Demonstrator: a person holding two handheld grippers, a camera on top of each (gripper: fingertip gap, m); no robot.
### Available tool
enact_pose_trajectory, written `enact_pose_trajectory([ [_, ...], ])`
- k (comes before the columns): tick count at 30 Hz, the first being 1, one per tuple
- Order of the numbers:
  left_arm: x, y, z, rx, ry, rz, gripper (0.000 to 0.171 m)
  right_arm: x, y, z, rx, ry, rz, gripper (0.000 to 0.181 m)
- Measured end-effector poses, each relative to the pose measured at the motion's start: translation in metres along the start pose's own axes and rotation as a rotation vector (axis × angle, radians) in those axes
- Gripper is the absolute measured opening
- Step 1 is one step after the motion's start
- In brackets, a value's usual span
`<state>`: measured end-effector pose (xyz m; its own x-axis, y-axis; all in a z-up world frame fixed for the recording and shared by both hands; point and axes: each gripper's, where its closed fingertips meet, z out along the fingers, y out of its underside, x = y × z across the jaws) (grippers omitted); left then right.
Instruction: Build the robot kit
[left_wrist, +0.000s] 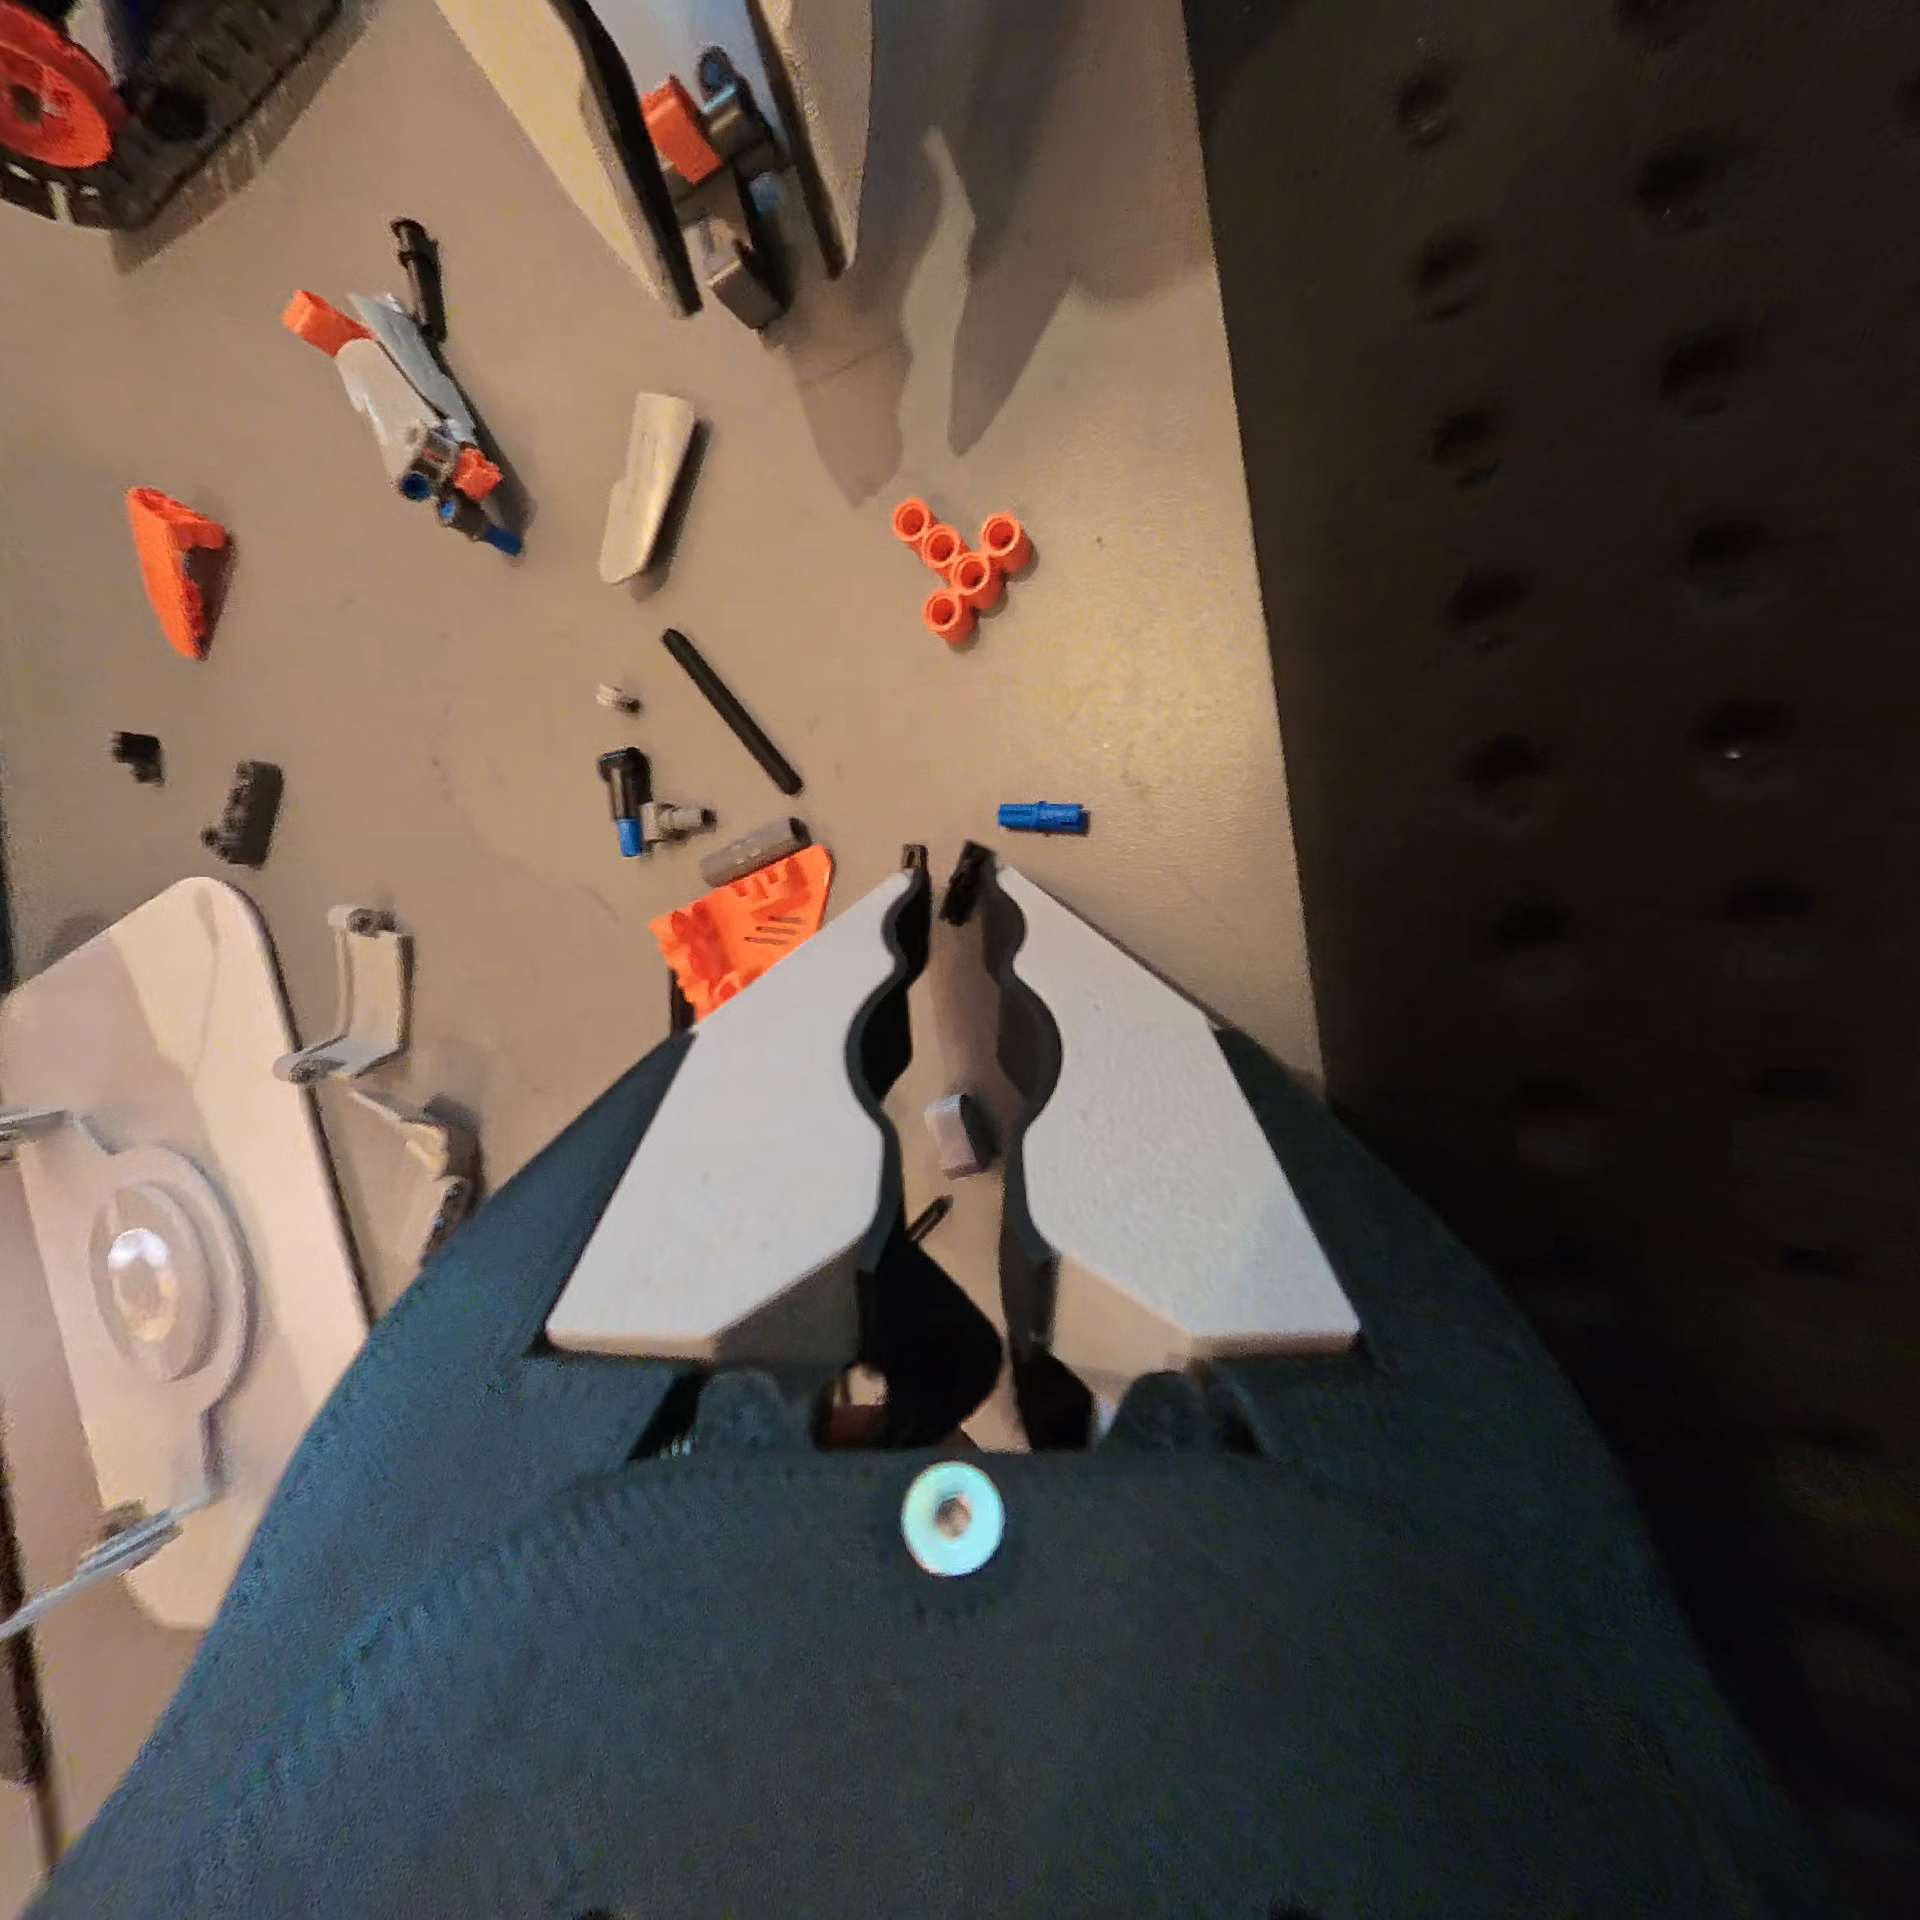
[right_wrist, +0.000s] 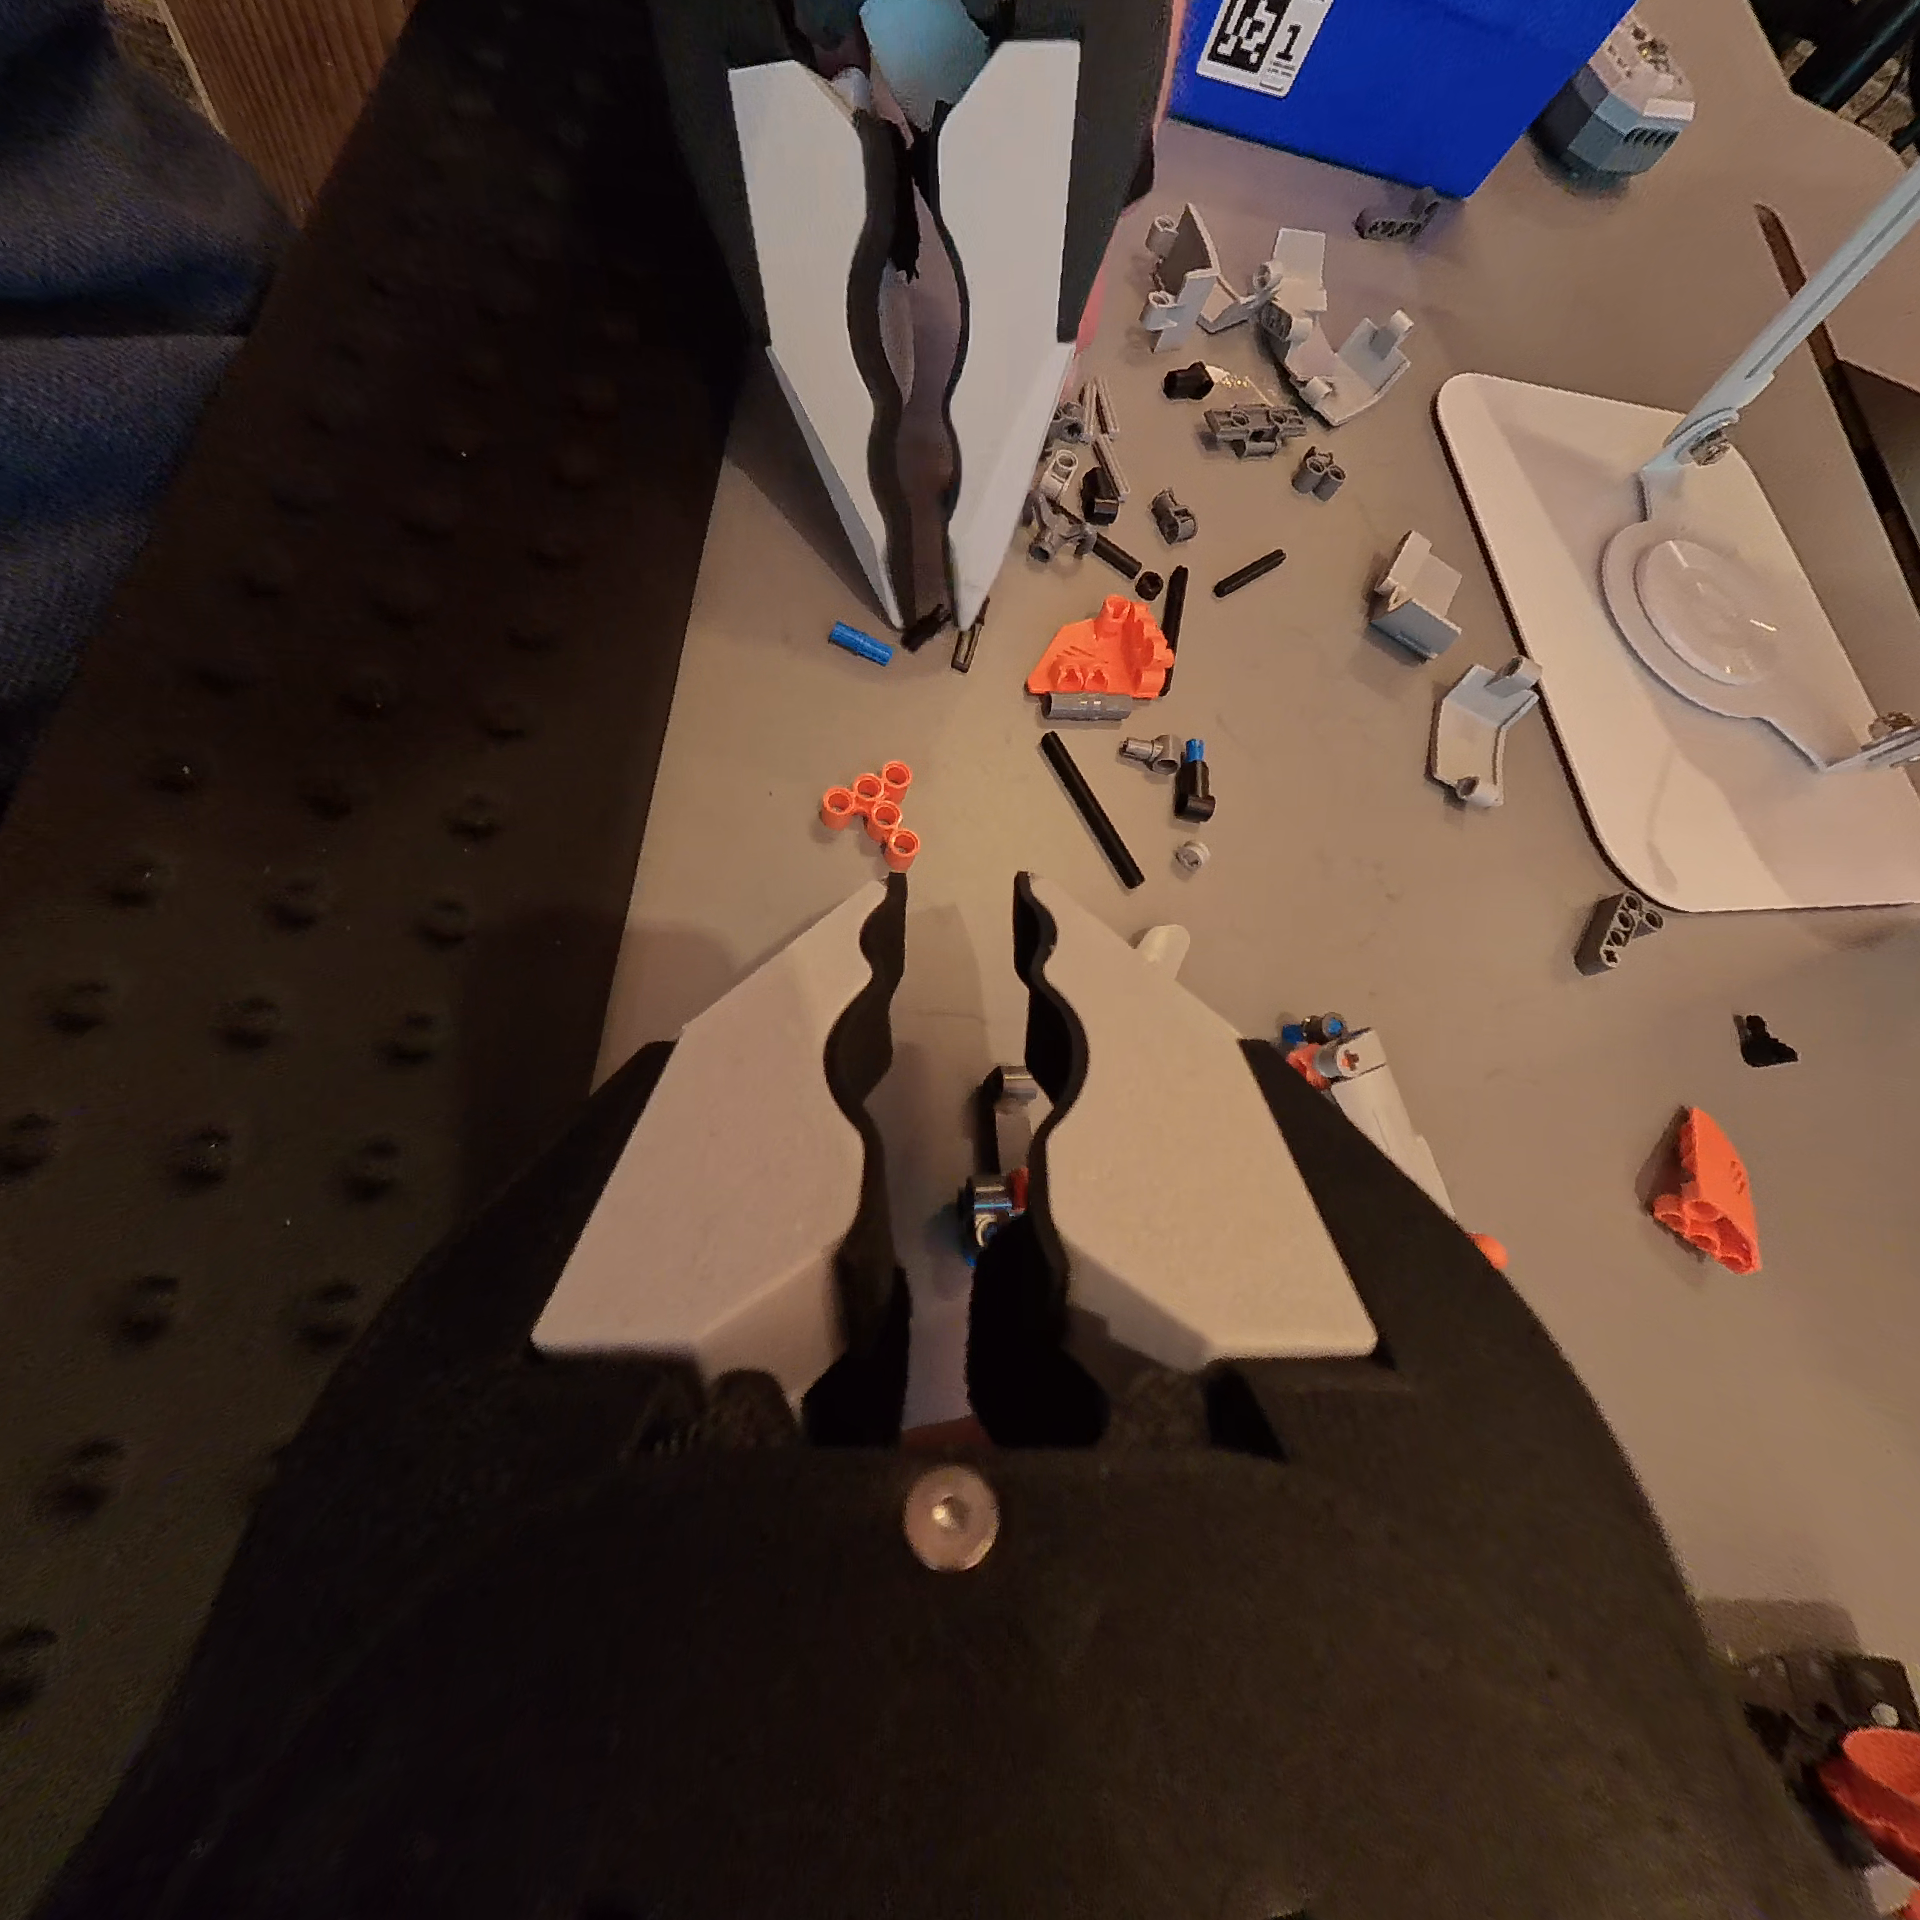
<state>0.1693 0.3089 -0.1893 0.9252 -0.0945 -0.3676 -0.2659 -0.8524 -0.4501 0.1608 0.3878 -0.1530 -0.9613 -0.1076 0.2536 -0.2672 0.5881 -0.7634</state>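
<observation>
On a grey table near its studded black edge, the left gripper pinches a small black pin; the right gripper clenches a dark grey, orange and blue assembly.

The left gripper's fingers cover half of the orange panel. The red wheel runs off the frame's edge. The small assembly between the right gripper's fingers is too shadowed to make out.

I count one blue pin, one orange T-shaped beam, two long black axles, one white tray.
</observation>
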Motion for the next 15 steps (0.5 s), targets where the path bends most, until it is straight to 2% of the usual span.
enact_pose_trajectory([
  [4,0.000,-0.001,0.002,0.003,0.044,-0.057,0.004,-0.001,-0.001,0.001,0.003,-0.007,0.000,0.018],
  [8,-0.004,-0.003,0.004,0.021,-0.011,-0.085,0.002,0.001,-0.011,0.001,0.039,-0.002,0.026,0.018],
  [11,-0.013,-0.020,-0.001,0.110,-0.122,-0.100,0.003,0.008,-0.029,0.002,0.110,0.008,0.118,0.018],
  [15,-0.035,-0.049,-0.020,0.195,-0.382,-0.010,0.002,0.017,-0.051,0.003,0.222,-0.023,0.318,0.019],
])
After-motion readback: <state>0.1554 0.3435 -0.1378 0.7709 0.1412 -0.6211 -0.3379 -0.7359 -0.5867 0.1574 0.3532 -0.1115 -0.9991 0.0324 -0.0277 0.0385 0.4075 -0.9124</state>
